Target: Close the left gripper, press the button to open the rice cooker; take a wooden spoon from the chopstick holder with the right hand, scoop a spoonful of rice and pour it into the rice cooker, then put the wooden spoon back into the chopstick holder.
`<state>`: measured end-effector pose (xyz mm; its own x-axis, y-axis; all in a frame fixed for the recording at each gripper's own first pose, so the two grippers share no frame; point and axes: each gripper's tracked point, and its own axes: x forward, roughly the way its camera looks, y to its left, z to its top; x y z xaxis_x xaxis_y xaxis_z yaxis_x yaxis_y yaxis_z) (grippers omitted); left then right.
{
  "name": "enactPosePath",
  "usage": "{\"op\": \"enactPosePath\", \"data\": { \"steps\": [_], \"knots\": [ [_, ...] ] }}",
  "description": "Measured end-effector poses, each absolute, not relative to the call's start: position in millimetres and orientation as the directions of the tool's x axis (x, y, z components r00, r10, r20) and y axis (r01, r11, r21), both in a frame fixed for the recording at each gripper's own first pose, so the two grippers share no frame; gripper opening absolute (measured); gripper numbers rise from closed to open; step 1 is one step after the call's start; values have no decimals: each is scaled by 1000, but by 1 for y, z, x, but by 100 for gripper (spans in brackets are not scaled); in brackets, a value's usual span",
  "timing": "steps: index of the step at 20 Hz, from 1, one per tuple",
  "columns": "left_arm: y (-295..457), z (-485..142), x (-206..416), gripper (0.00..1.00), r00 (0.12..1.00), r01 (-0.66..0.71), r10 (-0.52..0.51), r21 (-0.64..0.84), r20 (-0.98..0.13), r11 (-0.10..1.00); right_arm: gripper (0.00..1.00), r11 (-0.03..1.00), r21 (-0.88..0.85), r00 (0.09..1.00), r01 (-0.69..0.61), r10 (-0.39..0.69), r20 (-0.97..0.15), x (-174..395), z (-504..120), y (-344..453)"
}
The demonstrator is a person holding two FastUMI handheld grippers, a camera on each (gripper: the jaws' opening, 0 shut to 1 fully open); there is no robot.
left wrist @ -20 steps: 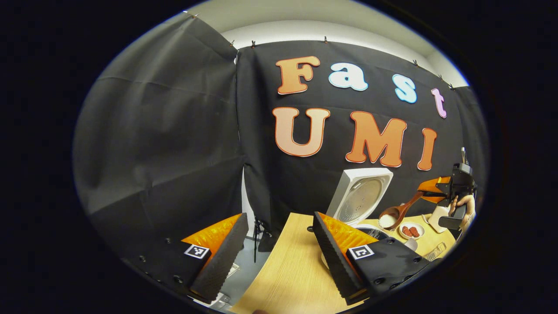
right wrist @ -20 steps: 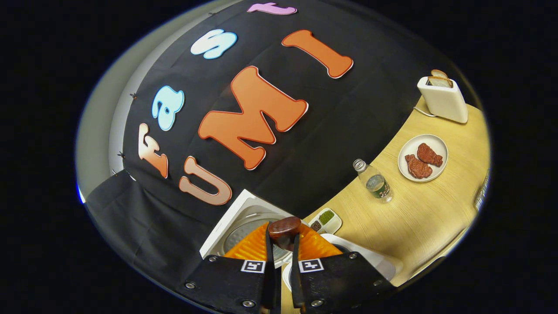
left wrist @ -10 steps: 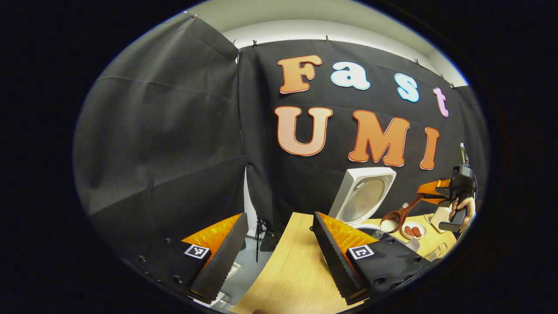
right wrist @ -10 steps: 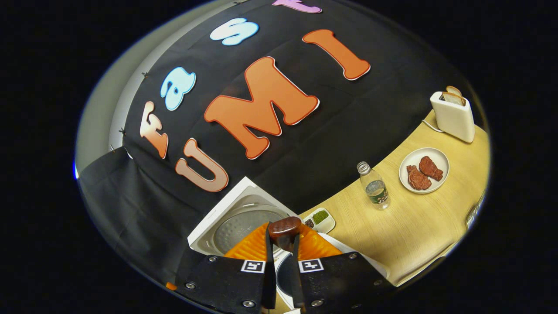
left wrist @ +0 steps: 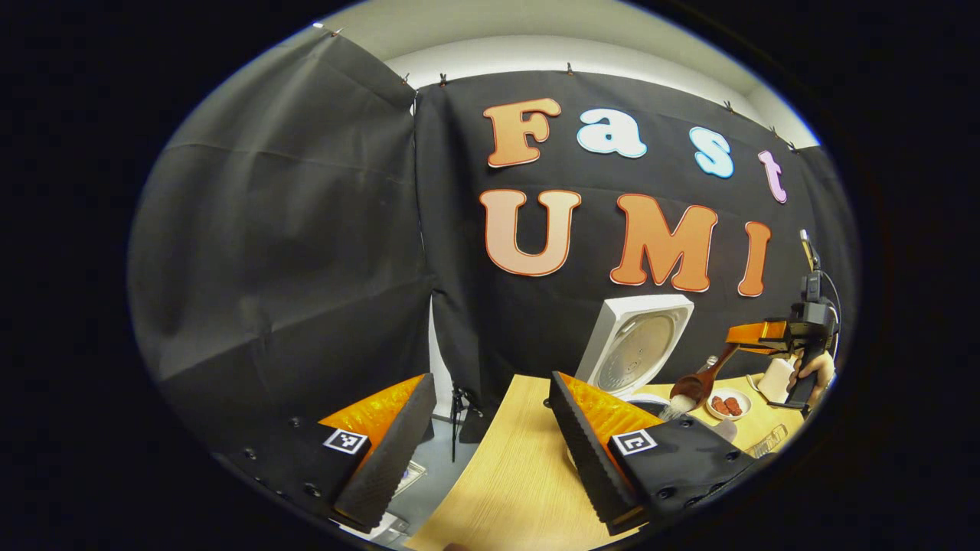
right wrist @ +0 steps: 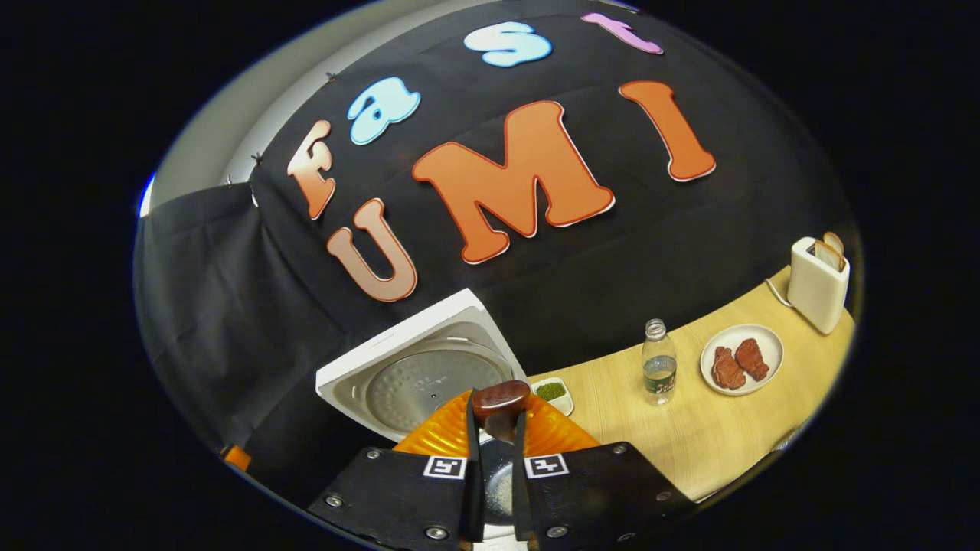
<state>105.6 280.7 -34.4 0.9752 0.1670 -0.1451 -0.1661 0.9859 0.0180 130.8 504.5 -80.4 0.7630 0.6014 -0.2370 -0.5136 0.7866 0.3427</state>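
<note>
The wooden spoon (right wrist: 499,401) is being clamped by its handle between the fingers of the right gripper (right wrist: 494,428), its bowl tipped over the open rice cooker (left wrist: 634,353). The left gripper (left wrist: 490,428) is being held wide apart, empty, above the table (left wrist: 513,474).

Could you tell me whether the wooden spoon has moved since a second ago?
Yes. In the left gripper view, the wooden spoon has dropped and tipped against the upright rice cooker lid, its bowl now low beside it.

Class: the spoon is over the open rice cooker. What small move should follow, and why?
Probably tip the wooden spoon further. The right hand-held gripper grips its handle, the bowl is tilted over the pot beneath the raised lid, and rice seems to remain in it.
</note>
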Motion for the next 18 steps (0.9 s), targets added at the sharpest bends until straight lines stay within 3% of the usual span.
{"op": "enactPosePath", "data": {
  "steps": [18],
  "knots": [
    [262, -34, 90, 100, 969, -195, 198, 35, -147, 980, 13, 660, 9, 640, -752, 732, -233, 88, -77, 529]
  ]
}}
